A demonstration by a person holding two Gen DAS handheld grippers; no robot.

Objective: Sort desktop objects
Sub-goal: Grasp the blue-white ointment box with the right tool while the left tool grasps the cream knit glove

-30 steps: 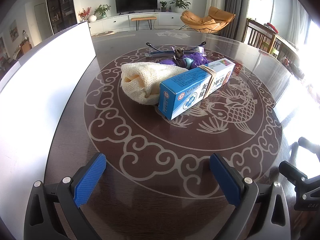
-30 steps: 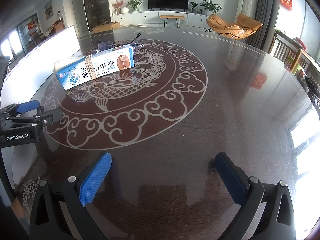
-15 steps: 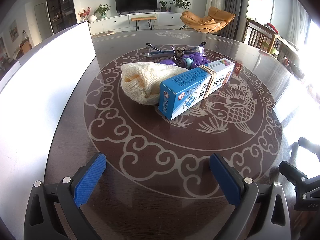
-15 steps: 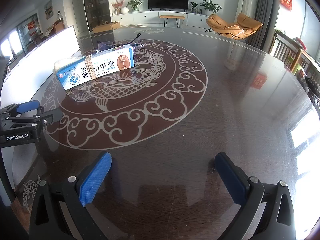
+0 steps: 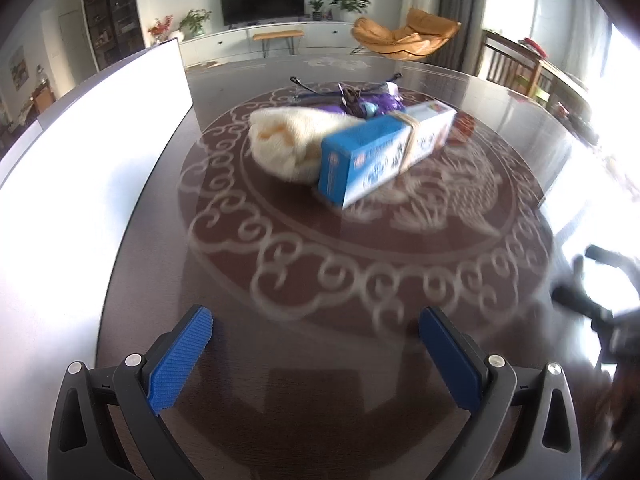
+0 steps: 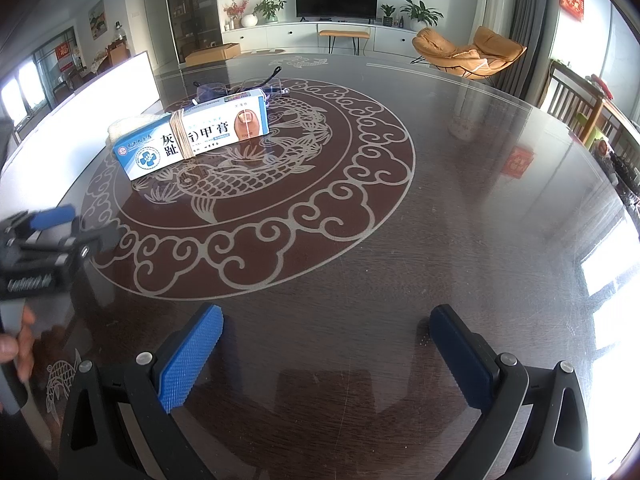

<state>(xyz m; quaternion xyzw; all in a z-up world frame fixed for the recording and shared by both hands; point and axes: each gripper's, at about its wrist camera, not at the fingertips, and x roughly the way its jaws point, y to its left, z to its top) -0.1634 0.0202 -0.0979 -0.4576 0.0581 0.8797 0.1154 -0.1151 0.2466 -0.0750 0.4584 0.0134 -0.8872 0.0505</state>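
both grippers (image 5: 316, 354) (image 6: 326, 354) hover, jaws wide apart.

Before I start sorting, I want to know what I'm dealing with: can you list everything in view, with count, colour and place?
ointment box: one, blue and white, rubber bands around its middle, centre-left of the table
cloth: one, cream, bundled, just behind the box on its left
purple item: one, behind the box, too blurred to name
glasses: one pair, dark frame, at the far edge of the pile
white board: one, standing along the table's left edge
table: one, dark, round, glossy, with pale cloud and fish pattern
left gripper: blue pads, open, empty, near edge
right gripper: blue pads, open, empty, near edge
hand: one, holding the left gripper's handle
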